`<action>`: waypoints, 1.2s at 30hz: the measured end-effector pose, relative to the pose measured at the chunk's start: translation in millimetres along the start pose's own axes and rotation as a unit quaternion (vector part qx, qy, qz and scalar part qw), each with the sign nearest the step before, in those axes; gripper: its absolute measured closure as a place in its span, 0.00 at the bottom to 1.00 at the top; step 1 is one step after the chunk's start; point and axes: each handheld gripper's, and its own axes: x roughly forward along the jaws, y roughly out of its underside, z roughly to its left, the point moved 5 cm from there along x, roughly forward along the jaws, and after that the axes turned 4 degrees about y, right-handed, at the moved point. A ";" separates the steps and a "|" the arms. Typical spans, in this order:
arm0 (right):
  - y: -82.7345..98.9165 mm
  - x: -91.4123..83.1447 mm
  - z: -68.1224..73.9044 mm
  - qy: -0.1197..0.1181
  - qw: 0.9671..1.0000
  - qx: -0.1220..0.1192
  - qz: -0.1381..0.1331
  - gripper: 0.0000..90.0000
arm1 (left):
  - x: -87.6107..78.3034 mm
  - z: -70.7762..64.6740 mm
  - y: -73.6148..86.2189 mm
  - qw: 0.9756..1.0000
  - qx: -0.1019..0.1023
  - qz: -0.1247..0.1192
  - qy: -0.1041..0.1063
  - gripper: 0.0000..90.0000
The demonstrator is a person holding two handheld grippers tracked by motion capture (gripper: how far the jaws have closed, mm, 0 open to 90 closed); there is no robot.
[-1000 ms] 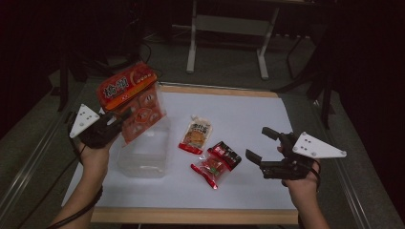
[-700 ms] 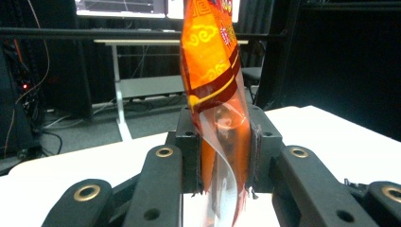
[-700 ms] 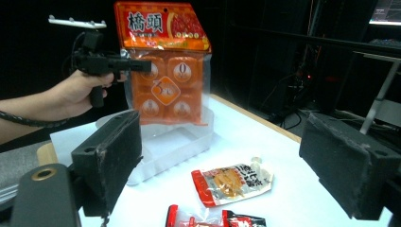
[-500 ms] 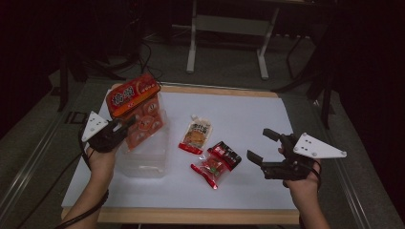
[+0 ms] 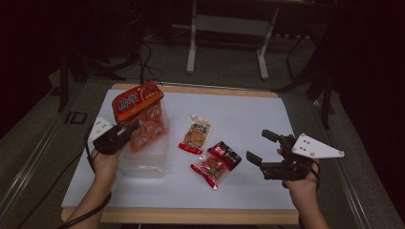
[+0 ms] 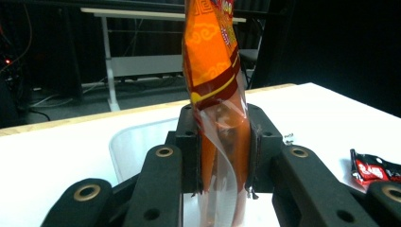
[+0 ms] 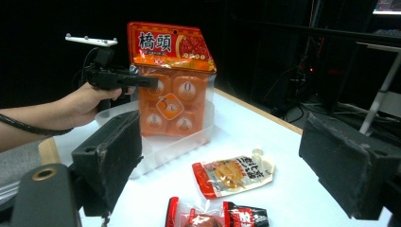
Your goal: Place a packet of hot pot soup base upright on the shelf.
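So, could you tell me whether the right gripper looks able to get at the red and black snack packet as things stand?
Probably yes. The right gripper is open and holds nothing, and the red and black snack packet lies flat on the white table with bare surface between them.

overhead forward-down view, two close gripper views

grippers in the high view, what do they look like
Both are matte black two-jaw tools. The left gripper and the right gripper each carry a pale grey three-cornered plate on top, the right one's dotted with small dark holes. A black cable trails from the left gripper along the forearm. Both forearms are bare, no sleeves.
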 end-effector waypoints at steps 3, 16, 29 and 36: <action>1.1 0.2 -0.6 0.000 1.000 0.000 0.001 0.15 | -0.5 0.9 0.5 1.000 -0.004 -0.001 0.000 0.80; 4.0 2.1 0.6 -0.008 1.000 0.009 0.000 0.15 | 3.8 9.8 0.0 1.000 -0.017 0.021 0.010 0.79; 7.2 5.1 1.8 -0.012 1.000 0.013 0.004 0.15 | 3.1 23.4 3.6 0.999 -0.035 0.022 0.027 0.74; 8.1 5.2 0.9 -0.013 1.000 0.015 0.005 0.15 | 3.9 21.8 3.7 0.999 -0.013 0.036 0.010 0.47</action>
